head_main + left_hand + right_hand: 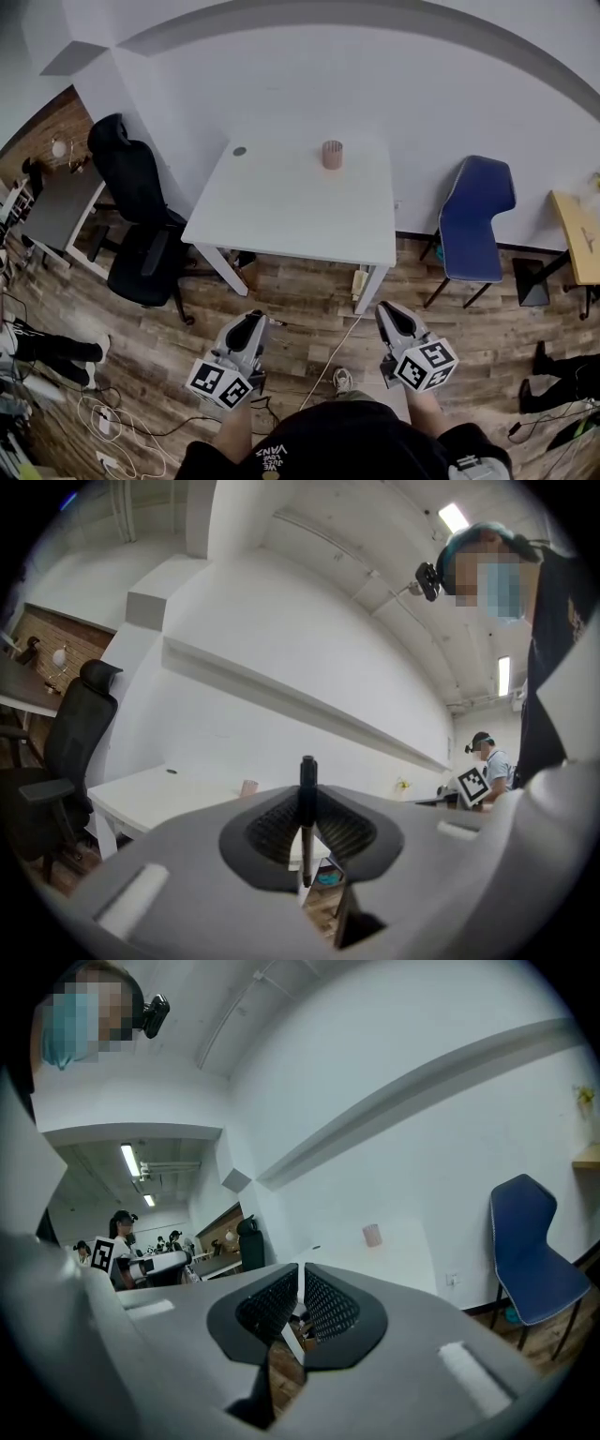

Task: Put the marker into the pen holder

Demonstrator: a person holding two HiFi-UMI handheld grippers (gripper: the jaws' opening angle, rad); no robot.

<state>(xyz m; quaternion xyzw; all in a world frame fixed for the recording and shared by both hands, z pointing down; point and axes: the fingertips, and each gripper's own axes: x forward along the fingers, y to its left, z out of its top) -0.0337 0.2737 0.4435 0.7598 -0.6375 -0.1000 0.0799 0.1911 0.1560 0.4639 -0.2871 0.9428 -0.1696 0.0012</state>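
From the head view, I have the left gripper point(251, 323) and the right gripper point(392, 317) side by side above the wood floor point(309, 300), both aimed at the white surface point(281, 211) ahead and well apart from it. The pen holder point(332, 154), a small pinkish cup, stands upright toward the far side of that surface, with a black office chair point(141, 220) off to its left and a blue chair point(478, 216) off to its right. I cannot make out the marker from up there. The left gripper view supplies it: the marker point(307, 799) is clamped between the left jaws, with the ribbed pads pressed on its sides. It is dark and slim and stands upright, so its long axis runs top to bottom, crosswise to the way the jaws point. Its capped end pokes up above the pads and its lower end hangs just below them. The right gripper view shows something else the head view leaves unclear: the right jaws are drawn together to a thin slit with nothing between them, and the pen holder shows small on the surface beyond.
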